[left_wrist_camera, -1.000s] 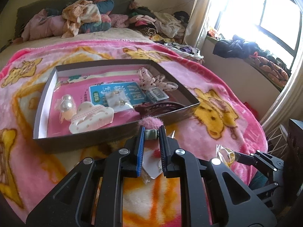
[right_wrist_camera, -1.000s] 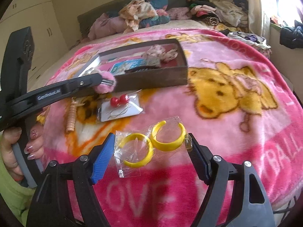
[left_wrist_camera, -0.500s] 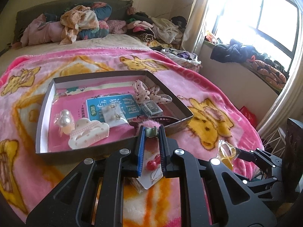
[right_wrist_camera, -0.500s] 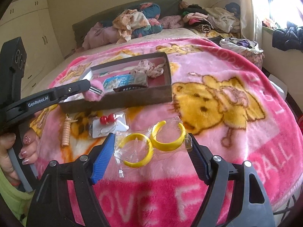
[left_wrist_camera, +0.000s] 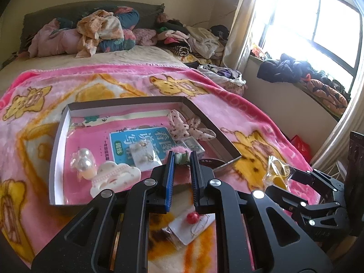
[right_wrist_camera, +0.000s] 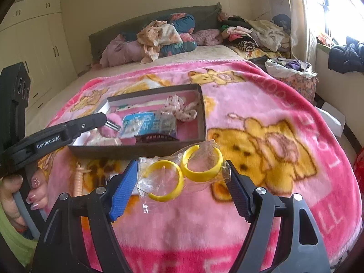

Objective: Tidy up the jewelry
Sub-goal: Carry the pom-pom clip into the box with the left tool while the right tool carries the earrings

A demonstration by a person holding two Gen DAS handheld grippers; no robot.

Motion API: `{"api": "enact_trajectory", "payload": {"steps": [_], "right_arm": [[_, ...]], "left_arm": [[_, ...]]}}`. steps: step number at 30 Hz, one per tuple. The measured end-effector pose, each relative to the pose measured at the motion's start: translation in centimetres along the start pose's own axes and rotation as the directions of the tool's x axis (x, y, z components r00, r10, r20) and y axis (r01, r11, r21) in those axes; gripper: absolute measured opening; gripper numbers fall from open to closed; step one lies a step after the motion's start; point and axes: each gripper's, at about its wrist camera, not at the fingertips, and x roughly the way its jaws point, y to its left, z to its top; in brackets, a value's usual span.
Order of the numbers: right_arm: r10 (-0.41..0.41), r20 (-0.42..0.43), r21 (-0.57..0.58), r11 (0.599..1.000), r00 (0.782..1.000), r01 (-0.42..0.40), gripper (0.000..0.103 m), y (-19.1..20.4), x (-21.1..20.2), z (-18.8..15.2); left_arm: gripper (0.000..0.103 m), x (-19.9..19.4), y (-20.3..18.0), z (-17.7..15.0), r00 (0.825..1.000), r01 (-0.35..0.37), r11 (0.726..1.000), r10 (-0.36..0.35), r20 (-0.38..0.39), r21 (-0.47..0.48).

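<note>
A shallow dark cardboard box lies on the pink blanket and holds several hair pieces. My left gripper is shut on the metal clip of a pink pom-pom hair clip, held just over the box's near right corner. From the right wrist view the same pom-pom hangs above the box. My right gripper holds a clear bag of two yellow hoop earrings pinched across its width, raised off the blanket in front of the box. That bag also shows right of the box.
A card with red bead earrings and a peach spiral clip lie on the blanket before the box. Inside are a white cloud claw, pearls, a spotted bow and a dark claw. Clothes pile at the headboard.
Both grippers have risen and moved toward the box. The pom-pom went from in front of the near wall to over the box's edge. The earring bag came up with the right gripper.
</note>
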Motion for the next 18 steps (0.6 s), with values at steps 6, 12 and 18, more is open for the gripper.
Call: {"api": "enact_trajectory", "payload": {"steps": [6, 12, 18], "right_arm": [[-0.001, 0.005, -0.012, 1.000, 1.000, 0.001, 0.073, 0.0, 1.1, 1.5], [-0.005, 0.010, -0.022, 1.000, 1.000, 0.005, 0.073, 0.0, 2.3, 2.7], [-0.004, 0.018, -0.039, 0.999, 1.000, 0.005, 0.073, 0.1, 3.6, 4.0]], "left_arm": [[0.007, 0.6, 1.0, 0.6, 1.000, -0.009, 1.000, 0.009, 0.004, -0.019], [0.007, 1.2, 2.1, 1.1, 1.000, -0.022, 0.999, 0.022, 0.007, -0.041], [0.007, 1.7, 3.5, 1.6, 0.999, -0.044, 0.997, 0.045, 0.013, -0.066]]}}
